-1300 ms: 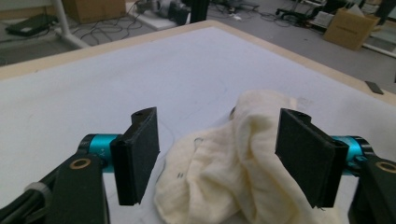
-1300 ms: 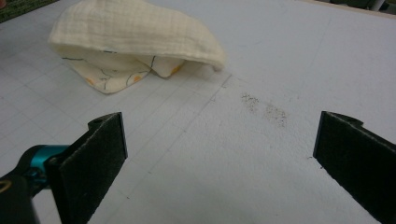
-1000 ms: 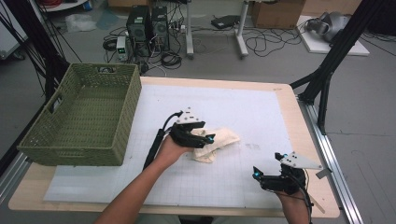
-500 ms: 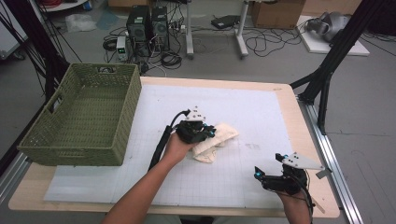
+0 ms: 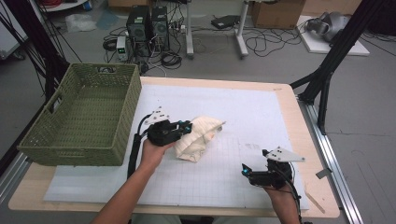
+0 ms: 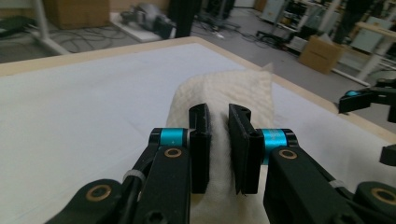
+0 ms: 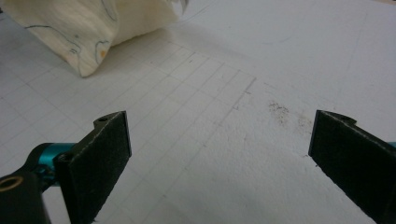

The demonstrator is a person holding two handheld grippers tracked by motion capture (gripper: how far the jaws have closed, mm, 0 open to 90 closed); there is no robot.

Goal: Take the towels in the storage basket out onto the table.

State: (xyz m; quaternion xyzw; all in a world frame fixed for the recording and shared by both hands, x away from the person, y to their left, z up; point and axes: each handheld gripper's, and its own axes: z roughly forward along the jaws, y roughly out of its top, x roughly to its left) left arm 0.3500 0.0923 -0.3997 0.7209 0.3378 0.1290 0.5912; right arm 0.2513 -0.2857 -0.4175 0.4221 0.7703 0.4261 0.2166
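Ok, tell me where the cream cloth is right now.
In the high view the cream cloth lies bunched near the middle of the white mat, right of the green basket, pinched by the left gripper.

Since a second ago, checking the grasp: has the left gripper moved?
Yes. The left gripper moved away from the green basket, its jaws closing onto the cream cloth.

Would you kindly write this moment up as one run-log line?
left gripper: jaws just closed, pinching cream cloth | right gripper: open, nothing between jaws, over white mat | green basket: left of cloth
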